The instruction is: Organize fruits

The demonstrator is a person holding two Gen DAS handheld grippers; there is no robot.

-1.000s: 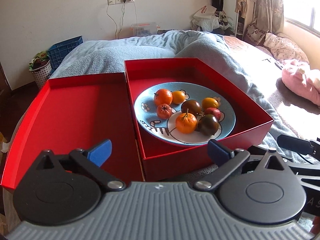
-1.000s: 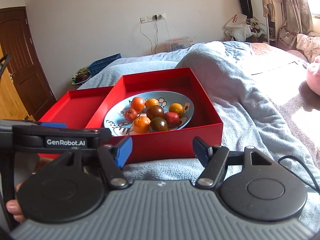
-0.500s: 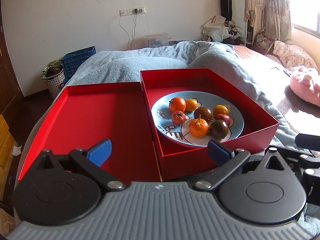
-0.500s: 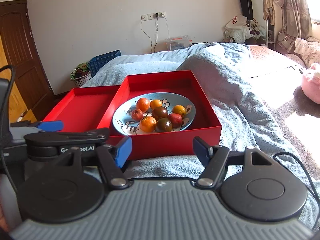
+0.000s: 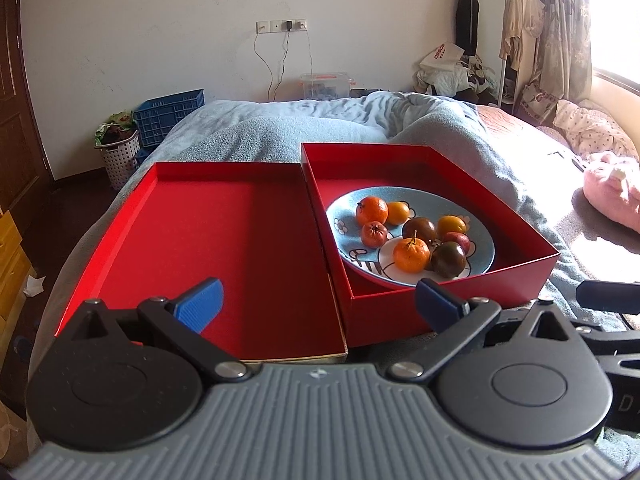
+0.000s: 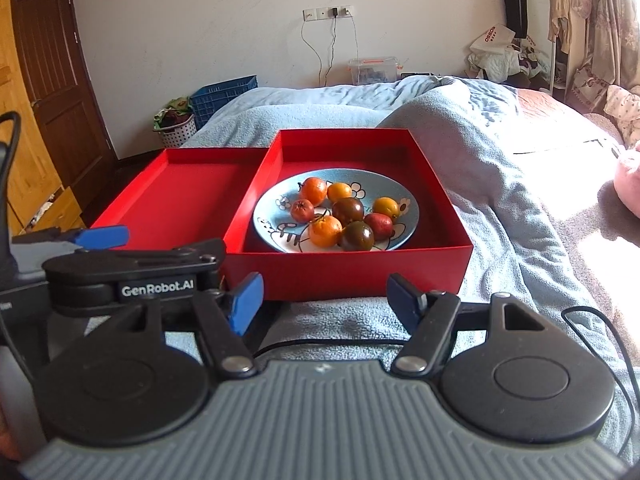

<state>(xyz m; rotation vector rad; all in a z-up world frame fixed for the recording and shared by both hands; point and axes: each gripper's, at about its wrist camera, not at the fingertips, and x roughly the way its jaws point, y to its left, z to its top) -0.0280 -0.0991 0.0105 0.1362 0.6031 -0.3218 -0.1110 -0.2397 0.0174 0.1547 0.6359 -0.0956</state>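
A blue patterned plate point(image 5: 478, 222) point(image 6: 408, 204) sits in a deep red box point(image 5: 532, 240) point(image 6: 348, 276) on the bed. Several small fruits lie on it: oranges such as one with a stem point(image 5: 411, 255) point(image 6: 325, 231), dark tomatoes point(image 5: 448, 259) point(image 6: 357, 236) and a red one point(image 5: 373, 234). A shallow red tray point(image 5: 192, 236) point(image 6: 180, 196) lies to the box's left. My left gripper point(image 5: 318, 306) is open and empty above the front edges of tray and box. My right gripper point(image 6: 326, 300) is open and empty just before the box's front wall. The left gripper also shows in the right wrist view point(image 6: 100, 237).
A grey-blue blanket point(image 5: 280, 128) point(image 6: 500, 216) covers the bed. A pink plush point(image 5: 612, 196) lies far right. A blue crate point(image 5: 168, 116) and a laundry basket point(image 5: 118, 152) stand by the back wall. A wooden door point(image 6: 52, 80) is at left. A cable point(image 6: 592, 320) runs beside my right gripper.
Both grippers have pulled back and risen, so the box and tray look smaller and farther. The left view has swung left, showing more of the tray. The fruits have not moved.
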